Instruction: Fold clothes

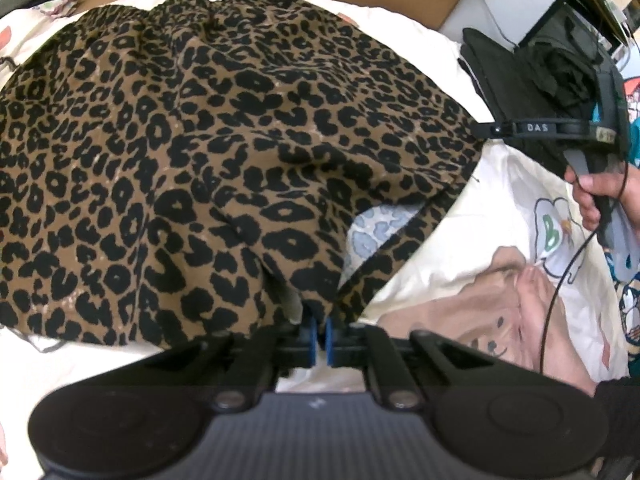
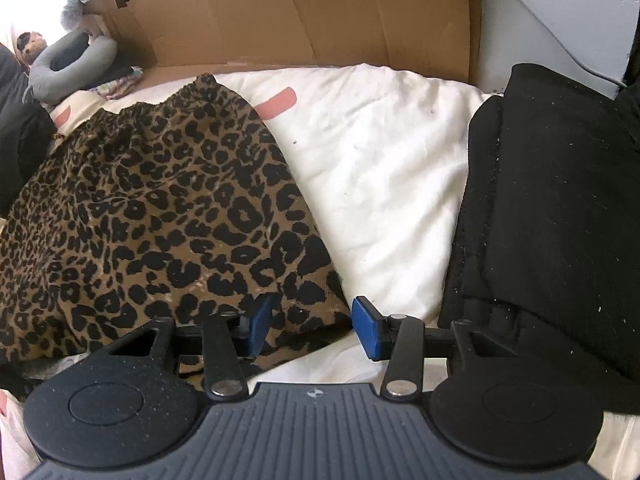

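We are pinching the hem of the brown-and-black leopard-print fabric skirt (image 1: 224,152), spread mid-frame on the white bed (image 2: 372,168), with our left claw (image 1: 320,338); our right claw (image 2: 311,326) is gaping over its corner, 2 grips for lifting.

Skirt (image 2: 152,208) on the bedsheet (image 2: 380,168), folded garment (image 2: 552,208) to its right, cardboard (image 2: 300,20) behind.
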{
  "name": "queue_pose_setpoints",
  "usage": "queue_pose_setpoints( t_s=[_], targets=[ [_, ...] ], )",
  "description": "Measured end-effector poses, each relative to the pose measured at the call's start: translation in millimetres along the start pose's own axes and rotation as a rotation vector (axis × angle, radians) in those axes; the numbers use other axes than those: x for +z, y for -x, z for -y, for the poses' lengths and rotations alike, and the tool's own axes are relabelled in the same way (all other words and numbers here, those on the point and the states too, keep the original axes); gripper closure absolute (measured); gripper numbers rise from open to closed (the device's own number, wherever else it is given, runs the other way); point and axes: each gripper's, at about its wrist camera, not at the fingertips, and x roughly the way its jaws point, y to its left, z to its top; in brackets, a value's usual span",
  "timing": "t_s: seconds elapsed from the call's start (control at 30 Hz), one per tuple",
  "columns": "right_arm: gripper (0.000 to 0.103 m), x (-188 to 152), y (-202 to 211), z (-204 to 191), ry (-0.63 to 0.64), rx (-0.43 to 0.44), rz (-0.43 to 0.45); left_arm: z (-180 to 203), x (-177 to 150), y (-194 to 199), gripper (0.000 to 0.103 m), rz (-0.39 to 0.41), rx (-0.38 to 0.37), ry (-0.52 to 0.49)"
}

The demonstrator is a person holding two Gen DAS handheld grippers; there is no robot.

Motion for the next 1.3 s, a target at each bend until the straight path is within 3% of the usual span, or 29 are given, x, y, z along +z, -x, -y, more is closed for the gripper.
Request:
queue_pose_setpoints(
  t_s=[0.03, 0.13, 0.23, 0.53, 0.77, 0.87, 0.93, 1.0, 1.23, 1.3],
  targets=[
    [0.056, 0, -2, 1, 0.002, -0.001, -0.003, 0, 0, 0, 0.099, 0.000, 0.001, -0.003],
    [0.082, 1, -8, 2, 0.003, 0.000, -0.013, -1, 0, 0, 0.099, -0.003, 0.006, -0.008],
    [0.100, 2, -7, 1, 0.006, 0.002, -0.010, -1, 0, 2, 0.099, -0.002, 0.010, -0.015],
    [0.103, 10, 13, 12, -0.060, 0.007, 0.034, -3, 3, 11, 0.100, 0.020, -0.006, -0.028],
    [0.103, 12, 7, 14, -0.069, -0.017, 0.020, -11, -9, 15, 0.100, 0.021, 0.002, -0.049],
    [0.103, 8, 0, 14, -0.069, -0.022, 0.001, -9, -19, 18, 0.100, 0.037, 0.031, -0.121],
    [0.103, 6, -4, 13, -0.066, -0.028, -0.010, 5, -32, 20, 0.100, 0.066, 0.085, -0.270],
    [0.103, 5, -8, 13, -0.064, -0.034, -0.020, 14, -39, 18, 0.100, 0.060, 0.089, -0.337],
    [0.102, 5, -15, 11, -0.061, -0.043, -0.041, 7, -42, 12, 0.098, -0.011, 0.056, -0.294],
    [0.101, 5, -14, 12, -0.070, -0.043, -0.046, 6, -42, 16, 0.089, -0.025, 0.042, -0.282]
  ],
)
